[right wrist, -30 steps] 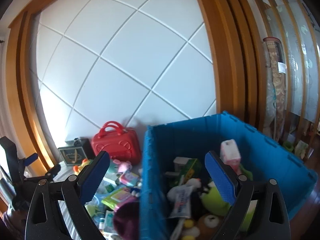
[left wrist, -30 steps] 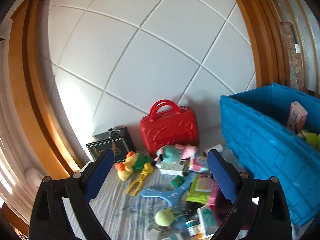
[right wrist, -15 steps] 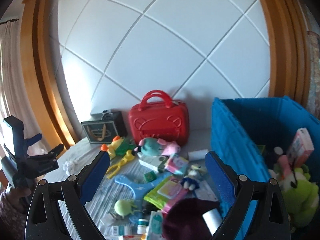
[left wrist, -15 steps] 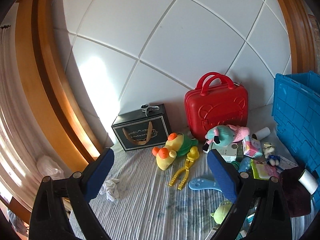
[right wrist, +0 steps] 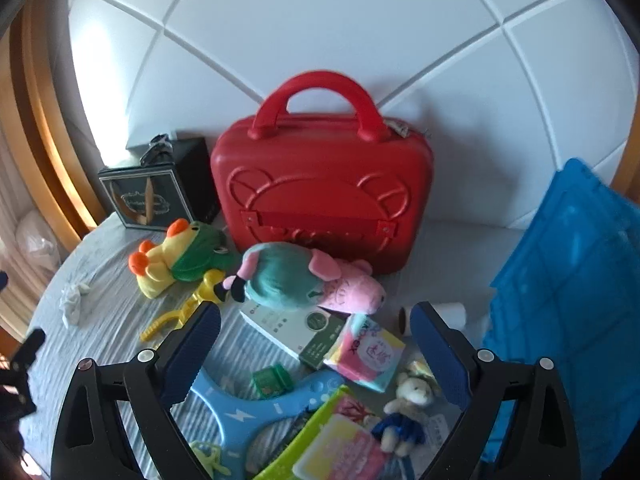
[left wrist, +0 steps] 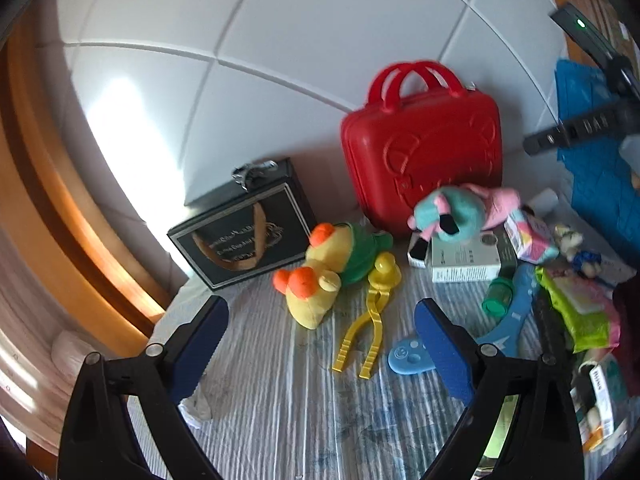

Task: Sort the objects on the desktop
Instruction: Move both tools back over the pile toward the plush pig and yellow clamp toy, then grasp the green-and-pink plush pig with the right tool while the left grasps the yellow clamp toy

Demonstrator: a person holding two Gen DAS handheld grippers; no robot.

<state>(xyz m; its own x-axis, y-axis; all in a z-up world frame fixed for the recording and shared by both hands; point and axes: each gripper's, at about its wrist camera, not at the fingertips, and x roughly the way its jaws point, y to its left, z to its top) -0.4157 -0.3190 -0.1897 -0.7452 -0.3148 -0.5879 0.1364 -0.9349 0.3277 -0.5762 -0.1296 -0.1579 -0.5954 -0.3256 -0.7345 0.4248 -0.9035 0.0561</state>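
Observation:
My left gripper (left wrist: 320, 344) is open and empty above the striped cloth, just short of the yellow tongs (left wrist: 368, 320) and the yellow-green plush duck (left wrist: 328, 268). My right gripper (right wrist: 316, 344) is open and empty over the white-green box (right wrist: 296, 330), the tissue pack (right wrist: 366, 352) and the pink-teal plush (right wrist: 304, 278). A red case (right wrist: 320, 196) stands against the wall, with a black box (right wrist: 150, 192) to its left. The blue crate (right wrist: 572, 280) is at the right.
A blue plastic toy (right wrist: 256, 404), a small bear doll (right wrist: 408, 408), a green-yellow packet (right wrist: 332, 444), a paper roll (right wrist: 432, 316) and a crumpled tissue (right wrist: 72, 300) lie on the cloth. A white tiled wall is behind and a wooden frame (left wrist: 52, 200) at the left.
Both grippers have swung left and down toward the clutter, away from the blue crate. The toys and red case now look much closer. Both stay open.

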